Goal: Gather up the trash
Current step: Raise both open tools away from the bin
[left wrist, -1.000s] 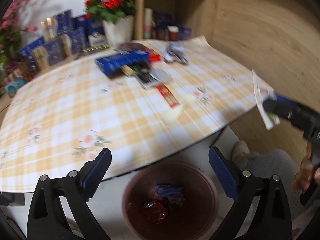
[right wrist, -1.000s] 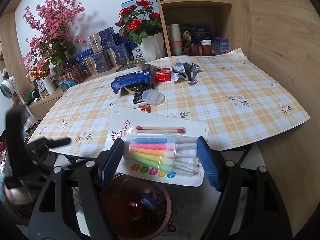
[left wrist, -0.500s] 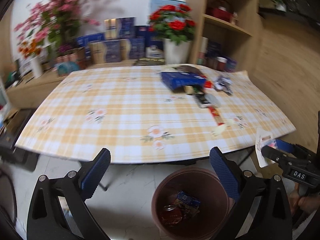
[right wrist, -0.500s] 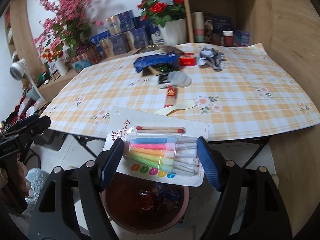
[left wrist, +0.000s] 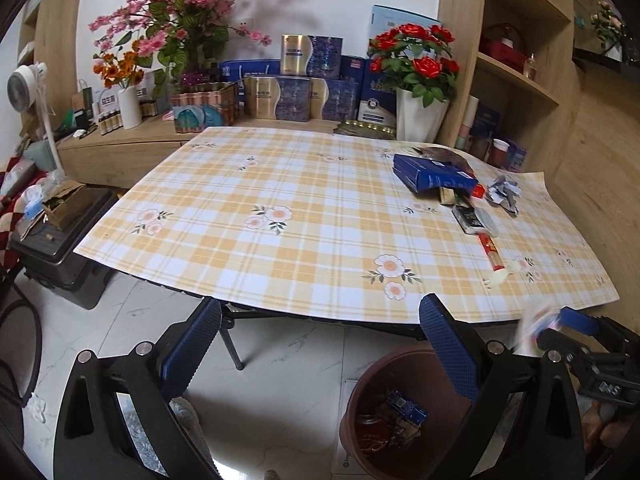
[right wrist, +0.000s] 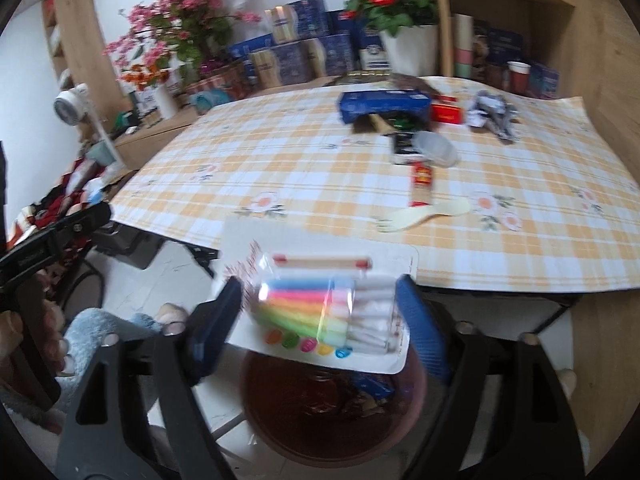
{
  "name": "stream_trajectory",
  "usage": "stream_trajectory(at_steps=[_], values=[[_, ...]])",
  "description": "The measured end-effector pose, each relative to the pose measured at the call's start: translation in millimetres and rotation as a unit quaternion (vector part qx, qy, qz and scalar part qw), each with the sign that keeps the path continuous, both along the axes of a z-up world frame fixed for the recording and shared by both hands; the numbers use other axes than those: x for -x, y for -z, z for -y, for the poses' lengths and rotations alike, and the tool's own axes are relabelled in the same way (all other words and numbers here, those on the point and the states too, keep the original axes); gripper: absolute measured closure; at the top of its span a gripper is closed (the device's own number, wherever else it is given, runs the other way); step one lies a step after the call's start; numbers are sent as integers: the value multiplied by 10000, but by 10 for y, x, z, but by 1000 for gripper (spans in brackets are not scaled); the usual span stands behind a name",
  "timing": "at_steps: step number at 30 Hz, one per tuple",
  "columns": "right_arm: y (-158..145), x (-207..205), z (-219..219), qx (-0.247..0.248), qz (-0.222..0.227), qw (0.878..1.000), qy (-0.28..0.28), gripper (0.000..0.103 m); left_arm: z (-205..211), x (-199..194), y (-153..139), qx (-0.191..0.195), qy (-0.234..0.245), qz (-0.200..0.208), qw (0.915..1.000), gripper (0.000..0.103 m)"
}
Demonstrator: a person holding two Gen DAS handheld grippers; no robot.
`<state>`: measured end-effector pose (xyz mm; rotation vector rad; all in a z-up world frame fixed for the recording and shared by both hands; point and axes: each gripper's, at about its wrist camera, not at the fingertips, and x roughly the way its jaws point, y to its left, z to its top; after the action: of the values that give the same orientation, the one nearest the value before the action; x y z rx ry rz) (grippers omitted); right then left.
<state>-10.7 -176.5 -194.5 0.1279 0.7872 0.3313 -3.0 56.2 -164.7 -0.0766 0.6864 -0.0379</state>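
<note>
My right gripper [right wrist: 320,320] is shut on a blister pack of coloured pens [right wrist: 324,312] and holds it over the brown trash bin [right wrist: 332,412], which holds wrappers. The bin also shows in the left wrist view [left wrist: 404,412], low right, beside the table. My left gripper [left wrist: 320,352] is open and empty, off the table's near edge above the floor. The right gripper with its pack appears blurred at the right edge of the left wrist view [left wrist: 560,332]. More trash lies on the table: a blue box [left wrist: 434,172], crumpled paper [left wrist: 506,194], a red wrapper [left wrist: 490,250], a plastic spoon [right wrist: 428,214].
The table has a yellow checked cloth [left wrist: 304,220]. Flower vases [left wrist: 420,116] and blue boxes stand behind it, with wooden shelves [left wrist: 516,80] at the right. A black case [left wrist: 60,256] stands on the floor at the left. A fan [left wrist: 24,88] stands far left.
My left gripper has pulled back and swung left, away from the bin. My right gripper has brought the pen pack lower over the bin.
</note>
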Motion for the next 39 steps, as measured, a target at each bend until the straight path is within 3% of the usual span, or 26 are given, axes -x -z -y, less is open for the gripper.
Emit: stream_trajectory(at_steps=[7, 19, 39], values=[[-83, 4, 50, 88, 145, 9995, 283, 8, 10, 35, 1, -59, -47, 88, 9999, 6], [-5, -50, 368, 119, -11, 9961, 874, 6, 143, 4, 70, -211, 112, -11, 9997, 6], [69, -144, 545, 106, -125, 9940, 1084, 6, 357, -86, 154, -509, 407, -154, 9978, 6]])
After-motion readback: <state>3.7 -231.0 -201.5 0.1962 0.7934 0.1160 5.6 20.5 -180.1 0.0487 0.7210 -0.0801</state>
